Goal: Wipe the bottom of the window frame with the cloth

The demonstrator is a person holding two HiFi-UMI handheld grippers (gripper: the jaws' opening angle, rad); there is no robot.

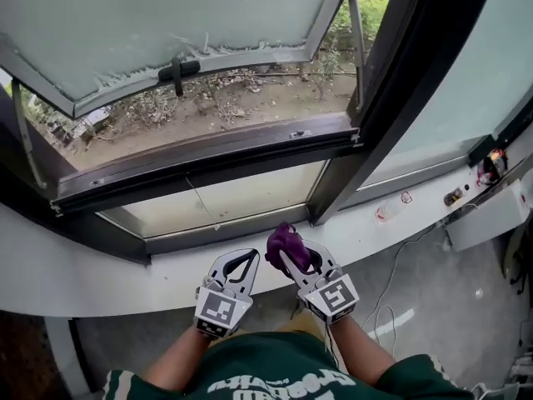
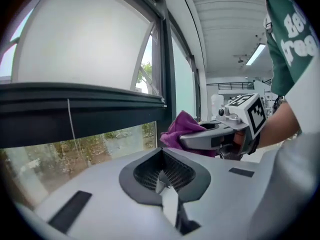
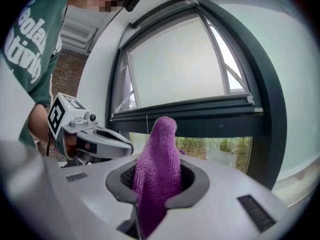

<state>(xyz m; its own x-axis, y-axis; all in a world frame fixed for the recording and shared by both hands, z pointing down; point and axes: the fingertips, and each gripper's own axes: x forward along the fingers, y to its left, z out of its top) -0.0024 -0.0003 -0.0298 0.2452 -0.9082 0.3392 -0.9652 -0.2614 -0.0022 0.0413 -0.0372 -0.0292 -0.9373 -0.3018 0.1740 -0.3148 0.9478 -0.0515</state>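
My right gripper is shut on a purple cloth, which sticks up out of its jaws above the white sill. The cloth also shows in the left gripper view, bunched at the right gripper's tip. My left gripper hovers just left of it, shut with nothing in it. The dark bottom rail of the window frame runs across above both grippers, with the sash swung outward. Both grippers are below the frame and apart from it.
A white sill curves across in front of me. A dark vertical post divides the open window from a fixed pane on the right. Small items and a cable lie on the sill at right.
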